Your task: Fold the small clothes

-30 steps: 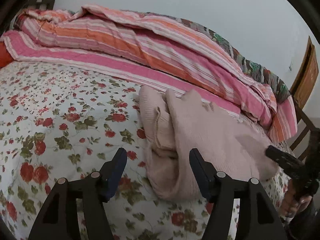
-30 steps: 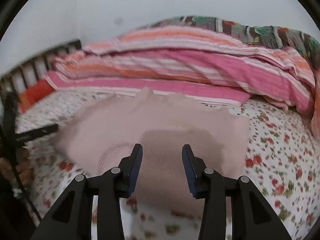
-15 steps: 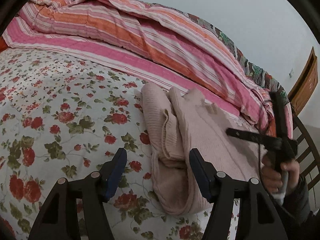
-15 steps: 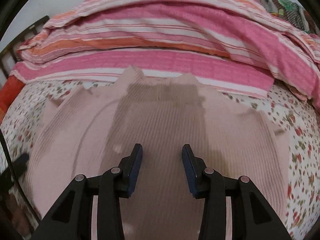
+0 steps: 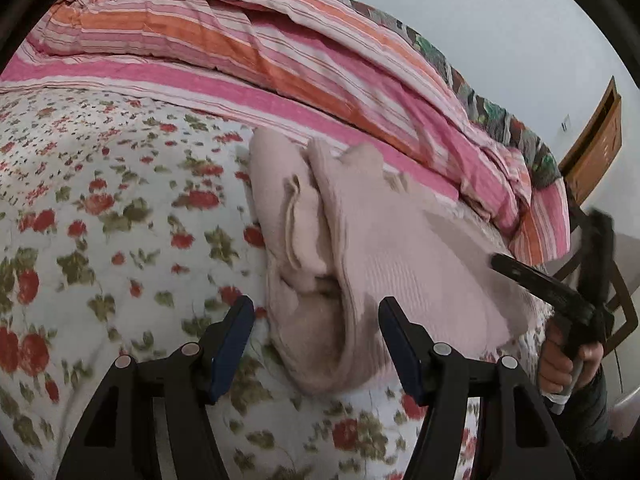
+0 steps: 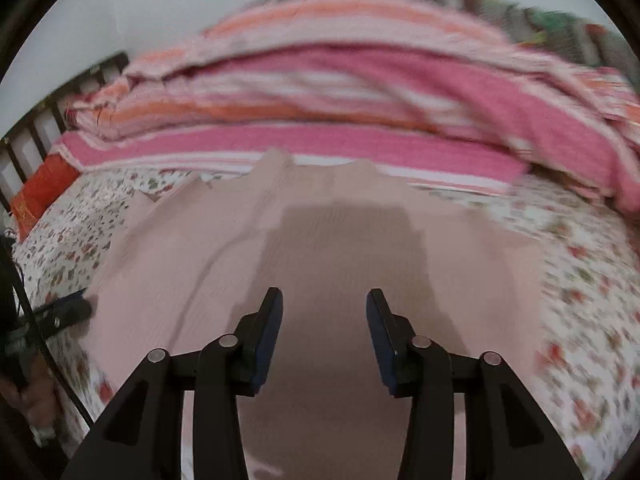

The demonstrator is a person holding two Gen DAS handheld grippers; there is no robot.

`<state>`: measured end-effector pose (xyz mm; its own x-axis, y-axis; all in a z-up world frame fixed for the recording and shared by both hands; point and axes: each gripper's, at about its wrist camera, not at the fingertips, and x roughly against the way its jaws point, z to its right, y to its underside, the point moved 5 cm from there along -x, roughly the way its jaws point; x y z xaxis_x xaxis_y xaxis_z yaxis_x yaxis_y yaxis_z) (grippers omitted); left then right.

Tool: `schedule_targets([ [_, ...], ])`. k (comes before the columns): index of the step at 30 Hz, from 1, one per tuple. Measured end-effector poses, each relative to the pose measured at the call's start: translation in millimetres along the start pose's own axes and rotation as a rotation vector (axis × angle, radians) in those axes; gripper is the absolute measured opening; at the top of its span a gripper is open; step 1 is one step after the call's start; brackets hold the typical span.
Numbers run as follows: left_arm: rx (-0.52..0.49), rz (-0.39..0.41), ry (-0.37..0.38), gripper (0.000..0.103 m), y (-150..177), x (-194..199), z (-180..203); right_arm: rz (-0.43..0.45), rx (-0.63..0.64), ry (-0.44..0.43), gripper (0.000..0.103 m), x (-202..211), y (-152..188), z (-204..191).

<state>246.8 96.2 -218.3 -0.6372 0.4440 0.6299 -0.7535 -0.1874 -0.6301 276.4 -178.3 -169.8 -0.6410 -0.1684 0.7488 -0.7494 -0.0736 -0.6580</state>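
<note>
A pale pink ribbed knit garment (image 5: 360, 248) lies folded on the floral bedsheet (image 5: 100, 220), with a sleeve tucked along its left side. My left gripper (image 5: 316, 312) is open and empty, its fingers on either side of the garment's near left fold. My right gripper (image 6: 324, 304) is open and empty, just above the garment's broad flat surface (image 6: 320, 248). In the left wrist view the right gripper (image 5: 540, 284) shows at the garment's right edge, held by a hand. The left gripper (image 6: 64, 312) shows at the left in the right wrist view.
A pink and orange striped quilt (image 5: 280, 52) is heaped along the back of the bed, against a pale wall. A wooden chair (image 5: 592, 144) stands at the right. A dark slatted headboard (image 6: 48, 120) and an orange cushion (image 6: 40, 192) are at the left.
My right gripper has drawn back and lifted a little from the garment; its view is blurred by motion. My left gripper has shifted slightly closer to the garment's left fold. Both stay open.
</note>
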Motion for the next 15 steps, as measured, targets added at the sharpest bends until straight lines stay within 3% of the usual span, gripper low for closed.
schedule_targets([
  [3, -0.031, -0.007, -0.034, 0.063, 8, 3, 3, 0.052, -0.067, 0.010, 0.056, 30, 30, 36],
  [6, -0.009, -0.014, -0.028, 0.062, 15, 5, 2, 0.030, -0.149, -0.019, 0.056, 47, 61, 66],
  [12, 0.034, -0.038, 0.050, 0.061, 26, 8, 12, 0.021, -0.245, -0.043, 0.059, 68, 102, 84],
  [15, 0.011, -0.025, 0.026, 0.061, 26, 1, 19, 0.033, -0.274, -0.069, 0.059, 73, 110, 86],
])
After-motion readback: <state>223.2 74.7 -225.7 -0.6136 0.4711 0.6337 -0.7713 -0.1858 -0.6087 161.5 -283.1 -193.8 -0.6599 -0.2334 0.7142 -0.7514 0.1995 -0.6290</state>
